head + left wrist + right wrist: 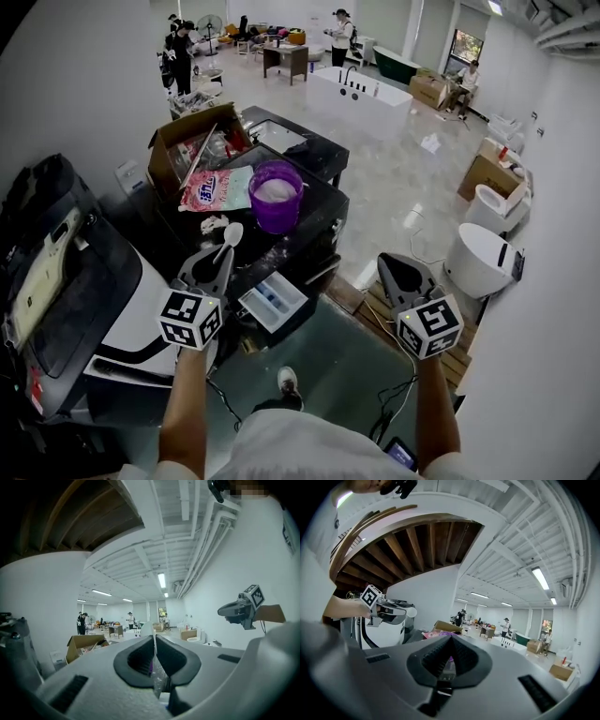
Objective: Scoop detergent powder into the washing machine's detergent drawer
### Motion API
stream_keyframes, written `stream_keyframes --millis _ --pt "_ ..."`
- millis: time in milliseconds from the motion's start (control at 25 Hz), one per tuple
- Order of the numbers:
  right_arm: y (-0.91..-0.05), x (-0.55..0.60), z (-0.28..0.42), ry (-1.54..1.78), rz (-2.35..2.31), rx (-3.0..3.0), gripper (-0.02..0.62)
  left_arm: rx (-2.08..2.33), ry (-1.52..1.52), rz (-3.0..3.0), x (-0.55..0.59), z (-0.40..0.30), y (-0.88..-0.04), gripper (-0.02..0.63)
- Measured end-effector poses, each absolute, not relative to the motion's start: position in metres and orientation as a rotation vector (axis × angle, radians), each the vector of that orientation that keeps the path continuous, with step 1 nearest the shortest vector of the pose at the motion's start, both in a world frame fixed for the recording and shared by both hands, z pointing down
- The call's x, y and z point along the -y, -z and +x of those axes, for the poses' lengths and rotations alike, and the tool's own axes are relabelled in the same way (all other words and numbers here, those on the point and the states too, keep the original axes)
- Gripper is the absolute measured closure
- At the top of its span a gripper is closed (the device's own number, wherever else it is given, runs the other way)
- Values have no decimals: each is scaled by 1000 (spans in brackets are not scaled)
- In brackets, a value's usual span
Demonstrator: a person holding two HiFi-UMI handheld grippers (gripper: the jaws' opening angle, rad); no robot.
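left gripper (215, 266): jaws clamped on thin white plastic spoon (230, 238), centre-left, between purple powder-filled tub (275, 195) and open white detergent drawer (275, 302) | right gripper (392, 268): jaws together, empty, lower right | risk: thin handle twists, spilling powder onto dark worktop (314, 214)

Head view, looking steeply down. The left forearm (187, 405) and right forearm (437, 403) reach forward, well apart and roughly parallel. Each carries a grey two-jaw gripper topped by a cube with square markers, left cube (189, 319) and right cube (429, 326). The left gripper (222, 256) has its jaws closed on the thin handle of a white plastic scoop (231, 234). The right gripper (384, 260) has its jaws together at the tip, with nothing between them.
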State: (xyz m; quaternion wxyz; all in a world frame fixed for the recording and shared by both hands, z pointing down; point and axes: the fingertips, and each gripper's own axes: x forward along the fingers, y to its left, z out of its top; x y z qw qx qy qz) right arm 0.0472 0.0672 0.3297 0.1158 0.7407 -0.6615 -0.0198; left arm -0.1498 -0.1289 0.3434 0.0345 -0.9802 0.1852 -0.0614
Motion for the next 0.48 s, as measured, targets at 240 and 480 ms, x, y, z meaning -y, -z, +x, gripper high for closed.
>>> stream_keyframes --millis 240,480 --pt "-323 10 85 59 2175 1926 599 -576 185 -3006 206 -115 -338 589" --pt "-332 64 109 75 2184 1922 598 -557 194 -3007 259 -87 -346 589"
